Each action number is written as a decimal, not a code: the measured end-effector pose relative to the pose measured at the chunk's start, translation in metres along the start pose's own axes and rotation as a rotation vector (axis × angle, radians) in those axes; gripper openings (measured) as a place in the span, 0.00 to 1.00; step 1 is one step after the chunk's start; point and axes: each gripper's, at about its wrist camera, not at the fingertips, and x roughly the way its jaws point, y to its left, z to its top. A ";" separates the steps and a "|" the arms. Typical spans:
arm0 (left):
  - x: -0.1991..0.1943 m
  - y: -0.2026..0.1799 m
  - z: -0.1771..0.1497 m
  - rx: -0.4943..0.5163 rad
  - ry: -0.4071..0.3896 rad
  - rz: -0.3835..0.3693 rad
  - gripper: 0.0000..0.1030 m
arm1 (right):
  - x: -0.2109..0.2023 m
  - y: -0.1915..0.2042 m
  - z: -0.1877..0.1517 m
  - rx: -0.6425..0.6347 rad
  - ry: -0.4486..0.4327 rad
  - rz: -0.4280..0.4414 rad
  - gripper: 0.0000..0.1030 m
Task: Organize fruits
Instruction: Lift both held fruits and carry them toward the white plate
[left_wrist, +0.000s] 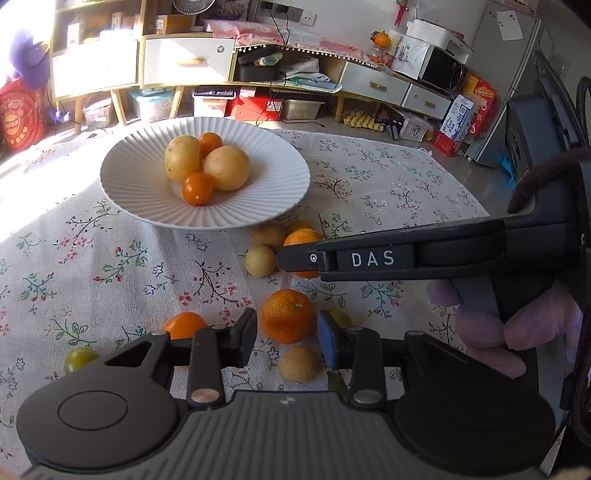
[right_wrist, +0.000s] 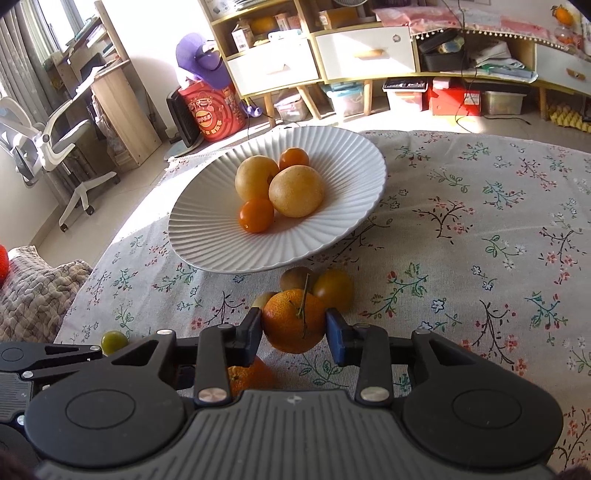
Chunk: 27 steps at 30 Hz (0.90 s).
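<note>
A white ribbed plate (left_wrist: 122, 177) (right_wrist: 207, 218) holds two yellow round fruits and two small orange ones. In the right wrist view my right gripper (right_wrist: 294, 326) is shut on a tangerine with a stem (right_wrist: 291, 321), just in front of the plate. In the left wrist view my left gripper (left_wrist: 287, 332) is open, its fingers either side of another tangerine (left_wrist: 286, 315) on the cloth. The right gripper's finger (left_wrist: 299, 258) crosses in front of the held tangerine (left_wrist: 301, 236). Loose small brown fruits (left_wrist: 260, 260) and a green one (left_wrist: 79, 360) lie around.
A floral tablecloth (right_wrist: 480, 240) covers the table. Behind are shelves and drawers (left_wrist: 184, 59), storage boxes on the floor, an office chair (right_wrist: 48, 140) at the left and a blanket (right_wrist: 33, 288) beside the table.
</note>
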 end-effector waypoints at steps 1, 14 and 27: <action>0.004 0.000 0.002 -0.007 0.008 -0.006 0.24 | -0.001 0.000 0.000 -0.001 0.002 0.000 0.33; 0.021 0.000 0.005 -0.063 0.024 0.001 0.31 | -0.009 -0.008 0.001 0.009 0.004 -0.019 0.33; 0.020 0.003 0.004 -0.052 0.021 -0.066 0.35 | -0.030 -0.008 0.011 0.018 -0.040 0.010 0.33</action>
